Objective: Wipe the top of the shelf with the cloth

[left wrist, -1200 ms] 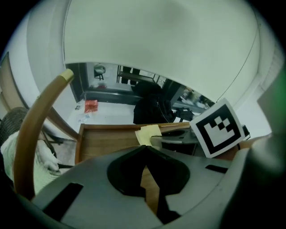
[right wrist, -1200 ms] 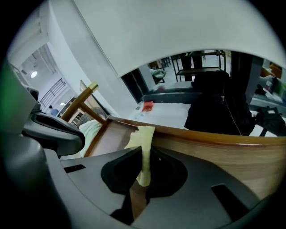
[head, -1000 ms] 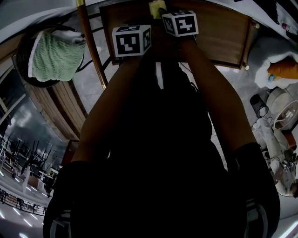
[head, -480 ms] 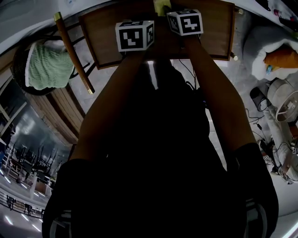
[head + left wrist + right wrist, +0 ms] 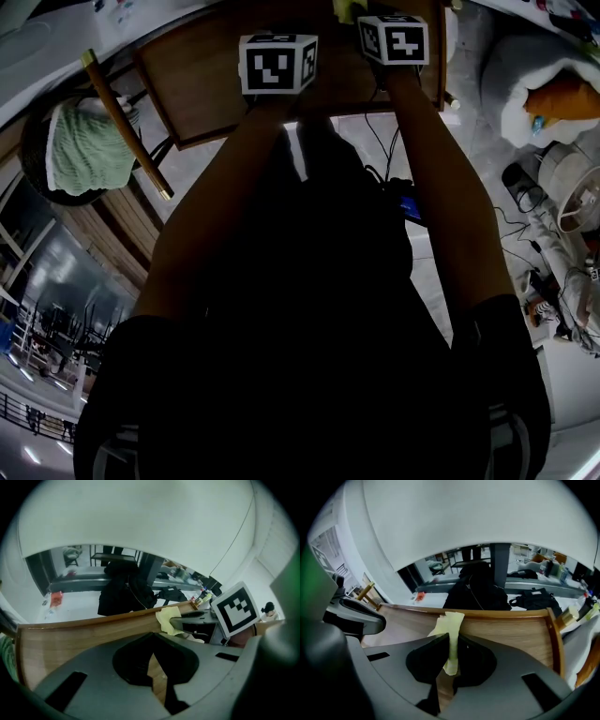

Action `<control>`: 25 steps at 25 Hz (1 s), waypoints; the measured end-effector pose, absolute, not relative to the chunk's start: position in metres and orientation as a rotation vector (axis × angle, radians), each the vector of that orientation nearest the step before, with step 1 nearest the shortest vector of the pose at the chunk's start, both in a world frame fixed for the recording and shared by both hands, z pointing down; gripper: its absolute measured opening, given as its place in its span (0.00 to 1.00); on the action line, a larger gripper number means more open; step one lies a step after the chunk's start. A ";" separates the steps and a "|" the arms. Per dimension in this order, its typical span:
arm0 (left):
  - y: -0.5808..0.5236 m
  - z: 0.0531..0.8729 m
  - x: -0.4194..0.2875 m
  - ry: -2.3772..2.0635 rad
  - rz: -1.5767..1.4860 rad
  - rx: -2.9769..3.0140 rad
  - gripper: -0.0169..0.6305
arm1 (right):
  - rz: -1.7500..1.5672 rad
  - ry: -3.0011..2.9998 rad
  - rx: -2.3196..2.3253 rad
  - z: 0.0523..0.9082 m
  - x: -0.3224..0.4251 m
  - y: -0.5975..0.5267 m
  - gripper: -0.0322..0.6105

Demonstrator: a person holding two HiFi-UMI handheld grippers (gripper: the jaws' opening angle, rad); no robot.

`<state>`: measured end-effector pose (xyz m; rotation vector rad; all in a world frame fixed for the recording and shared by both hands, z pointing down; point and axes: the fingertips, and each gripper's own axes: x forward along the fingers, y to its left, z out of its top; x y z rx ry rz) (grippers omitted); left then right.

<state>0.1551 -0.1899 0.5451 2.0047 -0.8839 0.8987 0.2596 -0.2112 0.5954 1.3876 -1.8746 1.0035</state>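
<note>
Closest, both forearms (image 5: pixel 220 187) reach straight forward, side by side, over the wooden top of the shelf (image 5: pixel 202 80). Off the shelf's left edge, a dark round holder (image 5: pixel 30 164) carries green knitted fabric (image 5: pixel 84 155). Over the wood, the left gripper (image 5: pixel 153 644) has its jaws closed on nothing. Just beside it, the right gripper (image 5: pixel 451 641) has its jaws pinched on the yellow cloth (image 5: pixel 449 620), which lies on the shelf top against its far edge.
</note>
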 end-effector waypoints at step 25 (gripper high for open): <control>-0.163 0.503 0.097 -0.945 0.827 2.038 0.04 | 0.996 -1.395 1.850 0.569 0.386 -0.185 0.12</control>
